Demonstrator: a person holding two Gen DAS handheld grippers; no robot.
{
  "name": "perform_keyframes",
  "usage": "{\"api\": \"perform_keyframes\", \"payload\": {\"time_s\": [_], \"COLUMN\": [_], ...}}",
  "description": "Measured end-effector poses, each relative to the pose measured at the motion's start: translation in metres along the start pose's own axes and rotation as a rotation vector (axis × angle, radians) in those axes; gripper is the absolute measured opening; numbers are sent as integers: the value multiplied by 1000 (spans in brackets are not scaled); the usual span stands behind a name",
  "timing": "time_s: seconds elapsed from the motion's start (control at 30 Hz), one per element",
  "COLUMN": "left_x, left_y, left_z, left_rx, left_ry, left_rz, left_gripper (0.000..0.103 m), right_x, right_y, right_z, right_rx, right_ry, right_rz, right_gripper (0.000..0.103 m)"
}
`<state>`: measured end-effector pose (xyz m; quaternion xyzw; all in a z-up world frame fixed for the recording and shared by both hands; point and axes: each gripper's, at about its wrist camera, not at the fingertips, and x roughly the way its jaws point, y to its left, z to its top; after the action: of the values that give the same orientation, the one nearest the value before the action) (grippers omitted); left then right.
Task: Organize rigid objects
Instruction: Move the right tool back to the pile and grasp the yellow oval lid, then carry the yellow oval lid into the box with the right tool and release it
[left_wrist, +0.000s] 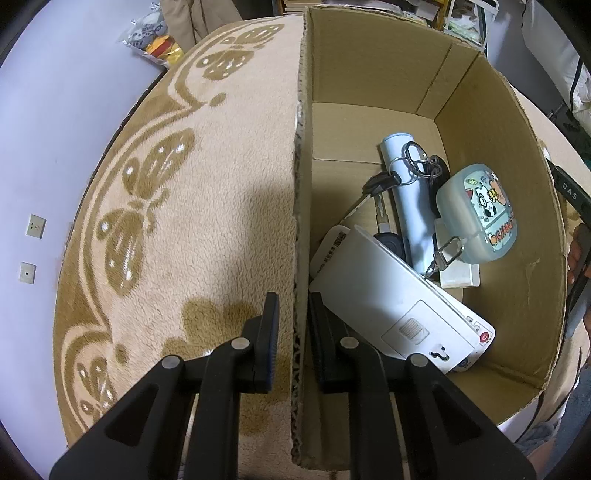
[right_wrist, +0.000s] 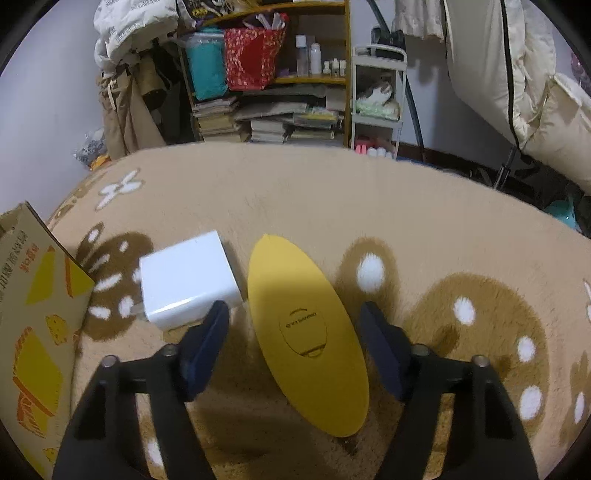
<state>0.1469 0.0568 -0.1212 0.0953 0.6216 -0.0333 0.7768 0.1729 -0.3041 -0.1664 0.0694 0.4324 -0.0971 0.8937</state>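
Note:
A cardboard box stands open on the carpet. It holds a white device, a pale blue tube, keys on rings and a light green cartoon case. My left gripper straddles the box's left wall, jaws narrowed onto the cardboard, with a thin sliver of carpet showing beside the left finger. In the right wrist view a yellow oval object lies flat on the carpet. My right gripper stands open around it, fingers apart from its sides. A white charger block lies just left of it.
The box's printed outer side shows at the left edge, close to the charger. A beige butterfly-patterned carpet covers the floor. Shelves with books and bags and a small rack stand beyond the carpet. A toy bag lies by the wall.

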Motion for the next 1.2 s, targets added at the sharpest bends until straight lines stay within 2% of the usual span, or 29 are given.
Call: {"api": "perform_keyframes", "payload": {"time_s": [0.23, 0.53, 0.93, 1.2], "left_x": [1, 2, 3, 1], "left_y": [0, 0, 3, 0], "left_z": [0, 0, 0, -1], "left_rx": [-4, -4, -8, -3], "left_ry": [1, 1, 1, -1], "left_rz": [-4, -5, -10, -5], "left_gripper": [16, 16, 16, 16], "right_x": [15, 0, -34, -58], "right_y": [3, 4, -7, 15], "right_z": [-3, -7, -29, -25], "right_rx": [-34, 10, 174, 171], "right_ry": [32, 17, -13, -42], "right_rz": [-43, -72, 2, 82], "right_gripper": [68, 65, 64, 64]}}
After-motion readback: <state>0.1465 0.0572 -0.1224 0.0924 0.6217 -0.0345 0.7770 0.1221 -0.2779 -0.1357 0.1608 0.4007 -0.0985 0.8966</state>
